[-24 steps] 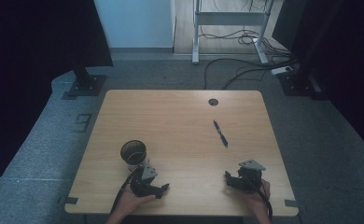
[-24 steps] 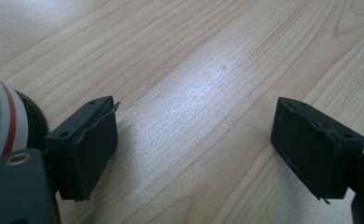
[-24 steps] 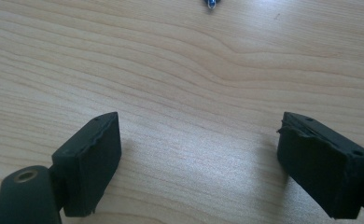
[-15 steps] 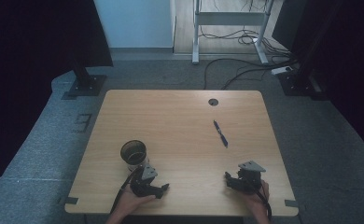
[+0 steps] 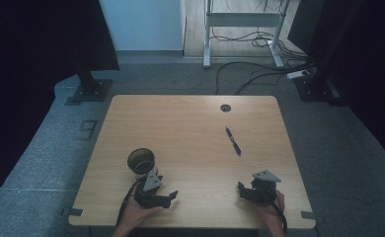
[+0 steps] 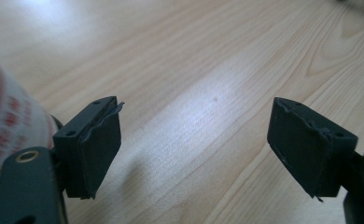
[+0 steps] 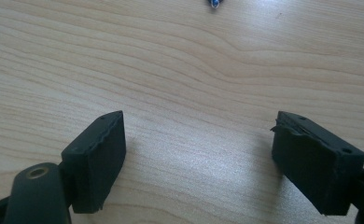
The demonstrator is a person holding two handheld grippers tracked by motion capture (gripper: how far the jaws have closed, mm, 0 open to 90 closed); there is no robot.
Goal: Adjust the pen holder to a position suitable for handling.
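Since the earlier frame neither gripper has shifted. Left gripper (image 5: 173,196) and right gripper (image 5: 241,189) rest with jaws spread, empty. The pen (image 5: 233,141) lies ahead of the right gripper, its long axis running diagonally away; the cup (image 5: 141,161) stands just beside the left.

1. The table (image 5: 190,128) is pale wood with a smooth, faintly shiny grain.
2. The gripper pads (image 6: 101,144) look like matt black rubber, frayed at the edges.
3. The floor (image 5: 47,148) is rough grey carpet.
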